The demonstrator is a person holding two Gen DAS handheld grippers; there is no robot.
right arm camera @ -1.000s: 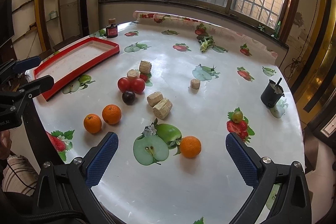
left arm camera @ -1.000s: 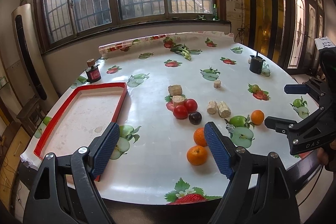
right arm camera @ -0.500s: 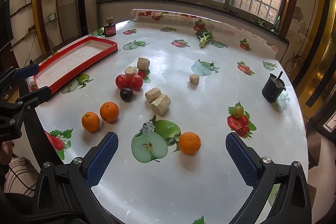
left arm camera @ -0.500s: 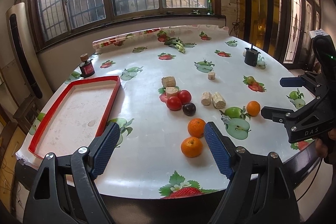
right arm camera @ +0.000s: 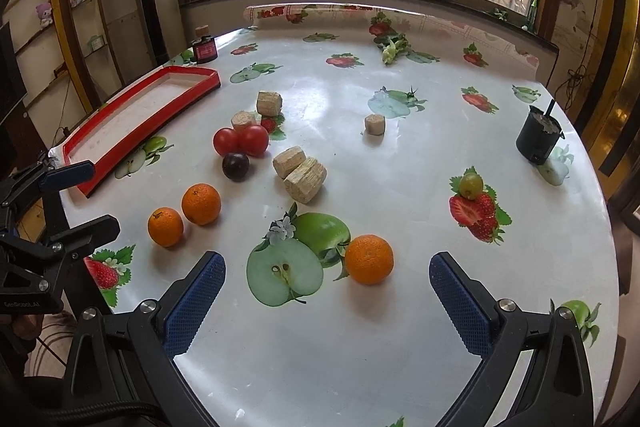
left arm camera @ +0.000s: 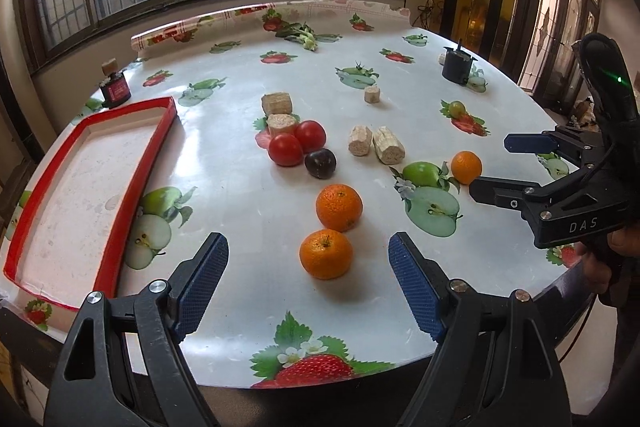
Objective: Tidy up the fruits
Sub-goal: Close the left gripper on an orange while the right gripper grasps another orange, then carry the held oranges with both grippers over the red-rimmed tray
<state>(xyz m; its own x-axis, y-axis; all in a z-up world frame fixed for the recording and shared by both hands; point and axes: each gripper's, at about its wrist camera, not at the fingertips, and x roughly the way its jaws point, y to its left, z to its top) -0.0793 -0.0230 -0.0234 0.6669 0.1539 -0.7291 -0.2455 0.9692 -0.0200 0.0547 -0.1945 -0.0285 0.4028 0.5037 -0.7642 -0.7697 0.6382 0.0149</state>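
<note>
Fruit all sits loose on the table (left arm camera: pixel 240 219), none of it in the red tray (left arm camera: pixel 80 187), so the sorting looks barely begun. Over the last second the left claw (left arm camera: pixel 308 281) has come forward and lower: the two nearest oranges now sit larger in its view, and the front orange (left arm camera: pixel 326 254) lies just ahead of the tips, framed between the two blue pads (left arm camera: pixel 202 279), a little left of centre. The second orange (left arm camera: pixel 339 207) is just behind it, near but seemingly not touching, though the angle makes that hard to judge. Its jaws stand wide apart and grip nothing. The tray lies to the left of this claw, close by.

The right claw (right arm camera: pixel 326 301) has likewise closed in on the third orange (right arm camera: pixel 369 259), which rests just ahead of its tips and slightly right of centre, beside the printed apple. Its jaws are also spread wide and empty.

Further ahead of both claws sit two tomatoes (left arm camera: pixel 296 143) touching each other, a dark plum (left arm camera: pixel 321 163) just in front of them, and several corks (left arm camera: pixel 376 146) scattered around, which are not fruit and likely stay put.

The shift suggests each claw is lining up on its own orange; the left one seems the readier, since its target is nearly bracketed and the tray is on its side
</note>
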